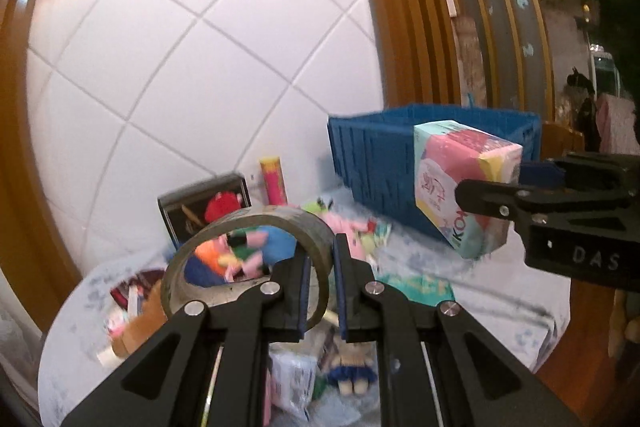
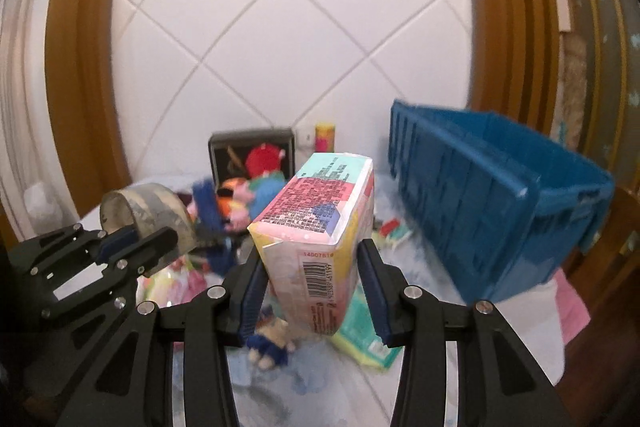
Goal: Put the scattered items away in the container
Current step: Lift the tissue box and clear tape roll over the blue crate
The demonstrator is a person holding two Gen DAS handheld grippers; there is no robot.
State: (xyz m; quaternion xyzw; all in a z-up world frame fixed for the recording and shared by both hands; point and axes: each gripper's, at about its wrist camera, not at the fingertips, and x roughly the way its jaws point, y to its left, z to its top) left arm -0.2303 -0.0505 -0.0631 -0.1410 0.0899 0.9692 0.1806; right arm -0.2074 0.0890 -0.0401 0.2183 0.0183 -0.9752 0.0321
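My left gripper [image 1: 321,259] is shut on a roll of brown packing tape [image 1: 224,231], held above the cluttered table; one finger goes through the ring. It shows in the right wrist view [image 2: 138,241] with the tape roll [image 2: 152,205] at the left. My right gripper [image 2: 312,267] is shut on a pastel tissue pack [image 2: 320,223], held up in the air. In the left wrist view the tissue pack [image 1: 460,187] hangs in front of the blue bin [image 1: 372,167], with the right gripper [image 1: 492,199] at the far right. The blue bin [image 2: 492,195] stands at the right.
Scattered plush toys [image 2: 256,191], a black picture box [image 2: 224,155], a pink-yellow tube [image 2: 325,137], a small doll [image 2: 272,343] and a green packet [image 2: 364,343] lie on the pale tablecloth [image 1: 460,287]. A white tiled wall with wooden frame rises behind.
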